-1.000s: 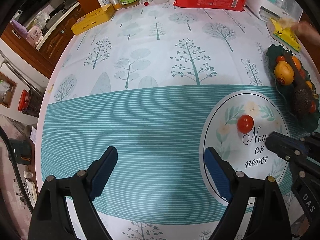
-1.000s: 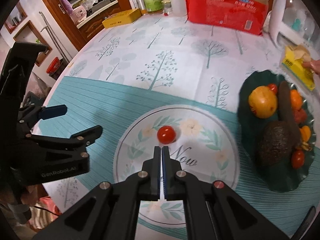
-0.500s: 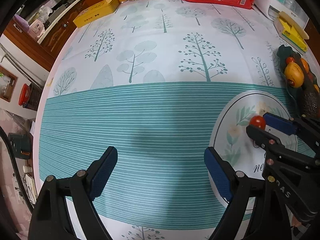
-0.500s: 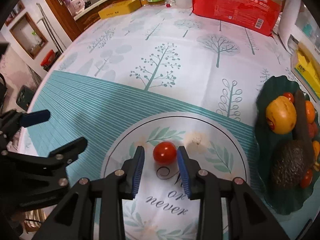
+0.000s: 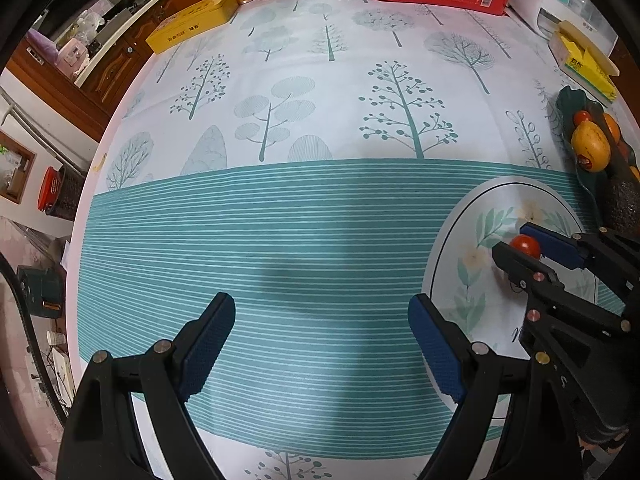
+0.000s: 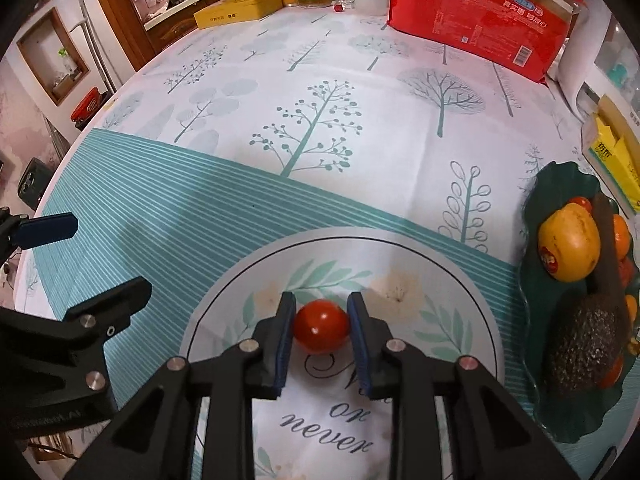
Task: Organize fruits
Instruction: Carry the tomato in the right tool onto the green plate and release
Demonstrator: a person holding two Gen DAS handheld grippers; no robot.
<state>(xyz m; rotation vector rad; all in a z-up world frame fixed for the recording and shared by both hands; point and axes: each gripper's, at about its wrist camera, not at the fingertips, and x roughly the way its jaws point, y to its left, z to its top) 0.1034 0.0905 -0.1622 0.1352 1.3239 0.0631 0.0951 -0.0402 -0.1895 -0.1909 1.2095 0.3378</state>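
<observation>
Right wrist view shows the right gripper (image 6: 321, 322) closing on the lone tomato (image 6: 321, 331) on the tablecloth (image 6: 240, 208), left gripper (image 5: 322, 344) empty and wide, fruit tray (image 6: 532, 240) nearly full.

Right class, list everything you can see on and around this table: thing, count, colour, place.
cherry tomato: one, red, between right pads, on the tablecloth's printed circle
fruit dish: one, dark green, right edge
mango: one, yellow-orange, in dish
avocado: one, dark, in dish
cup pack: one, red, far side
flat box: one, yellow, far left
tablecloth: one, white and teal
left gripper: black, blue pads, open, empty
right gripper: black, blue pads, closing around tomato
</observation>
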